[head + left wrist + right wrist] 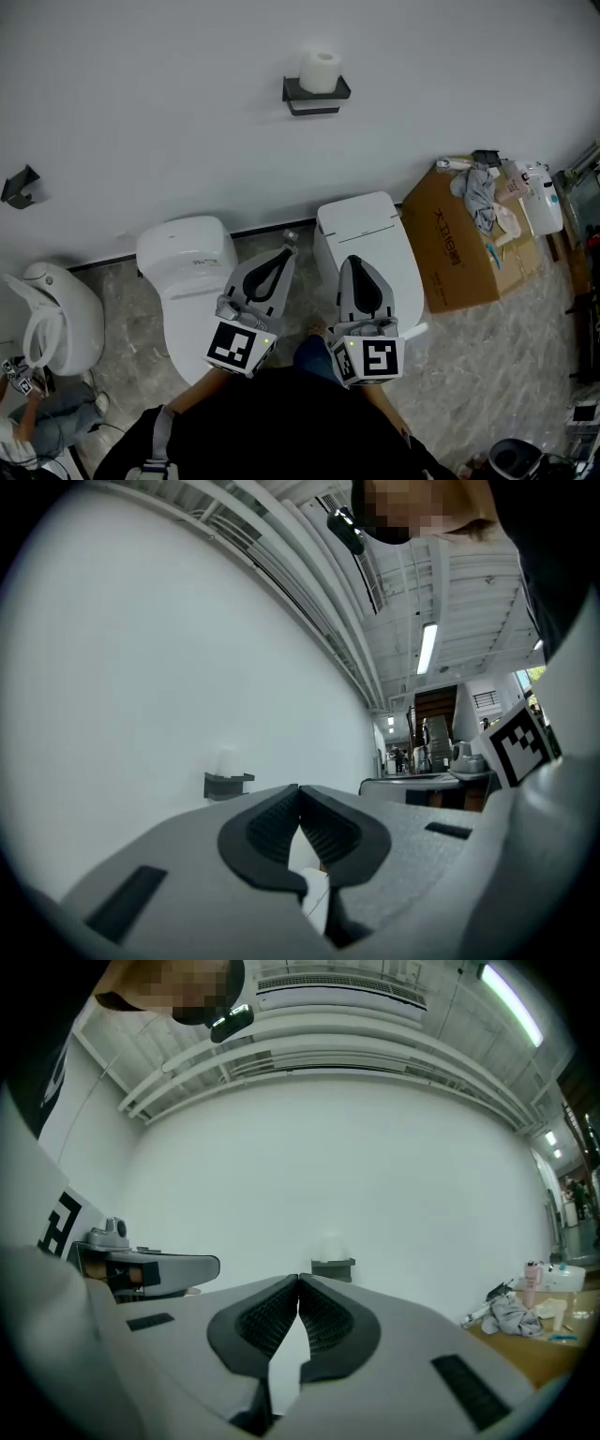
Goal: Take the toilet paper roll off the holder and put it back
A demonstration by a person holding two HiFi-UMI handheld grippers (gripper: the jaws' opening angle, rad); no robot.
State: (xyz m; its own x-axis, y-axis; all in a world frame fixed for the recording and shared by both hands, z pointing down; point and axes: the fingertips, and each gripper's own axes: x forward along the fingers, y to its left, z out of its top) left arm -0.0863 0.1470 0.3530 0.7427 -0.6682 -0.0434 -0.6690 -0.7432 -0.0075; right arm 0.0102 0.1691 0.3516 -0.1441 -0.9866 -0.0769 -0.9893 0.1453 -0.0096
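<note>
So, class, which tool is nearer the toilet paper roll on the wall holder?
Left, narrowly. The left tool sits below-left of the roll; the right tool below-right, slightly further back.

The wall holder (316, 97) carries the toilet paper roll (321, 70) upright; on the marbled floor (506, 366) a cardboard box (455, 253) stands just beside a toilet (370, 246).

My left gripper (287, 249) and right gripper (353, 262) are pale grey shells with black ribbed fingers (267, 1321). Each carries a white cube (232, 345) printed with black square markers. I wear a black top (281, 427).
</note>
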